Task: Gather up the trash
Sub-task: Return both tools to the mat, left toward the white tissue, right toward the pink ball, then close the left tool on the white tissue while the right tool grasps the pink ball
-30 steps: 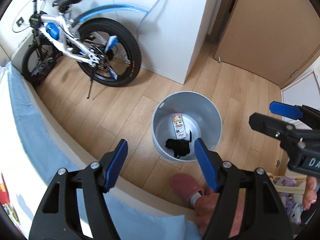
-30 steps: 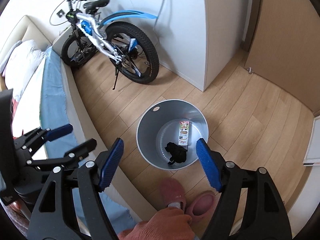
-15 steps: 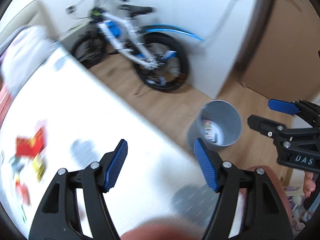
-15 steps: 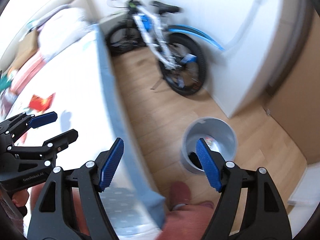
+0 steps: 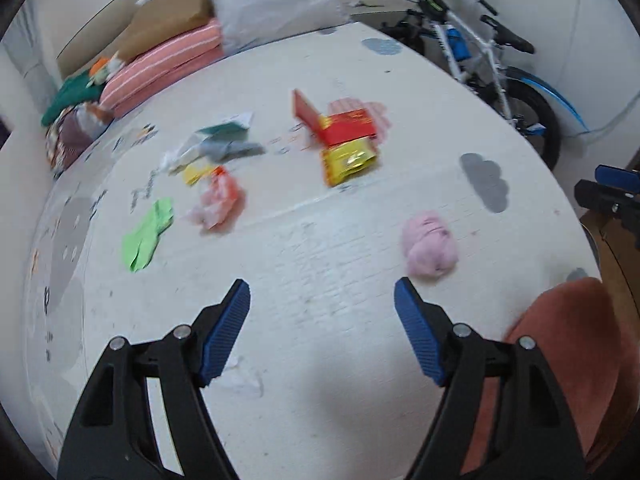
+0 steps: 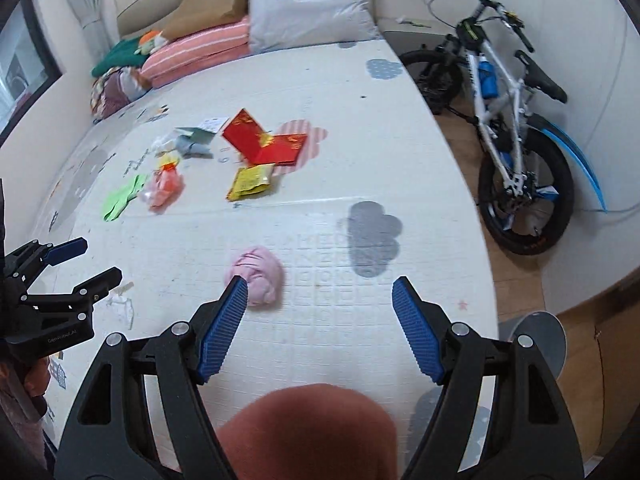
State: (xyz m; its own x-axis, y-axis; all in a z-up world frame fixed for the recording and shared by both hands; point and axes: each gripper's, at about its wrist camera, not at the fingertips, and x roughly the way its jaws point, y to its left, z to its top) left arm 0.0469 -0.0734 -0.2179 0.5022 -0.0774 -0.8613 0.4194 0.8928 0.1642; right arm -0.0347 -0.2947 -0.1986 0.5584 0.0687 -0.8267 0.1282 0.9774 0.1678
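Note:
Trash lies on a white mat [image 5: 320, 260] on the bed: a pink crumpled ball [image 5: 430, 244] [image 6: 256, 274], a red box [image 5: 344, 124] [image 6: 264, 142], a yellow packet [image 5: 350, 162] [image 6: 252, 182], a green paper [image 5: 146, 234] [image 6: 120, 196], an orange-pink wrapper [image 5: 218, 200] [image 6: 164, 190] and grey-white scraps [image 5: 218, 144]. A small white scrap [image 5: 242, 376] lies by my left gripper [image 5: 322, 308], which is open and empty. My right gripper [image 6: 318, 304] is open and empty, its left fingertip just before the pink ball. The grey bin's rim [image 6: 536, 340] shows past the bed's edge.
Pillows and folded bedding [image 6: 240, 36] are piled at the bed's head. A white and blue bicycle [image 6: 508, 120] [image 5: 480, 56] stands on the wooden floor to the right of the bed. The person's knee in rust cloth [image 6: 308, 432] is at the near edge.
Both grippers have swung left and up from the bin on the floor to over the bed, bringing the scattered trash into view. Both stayed open and empty.

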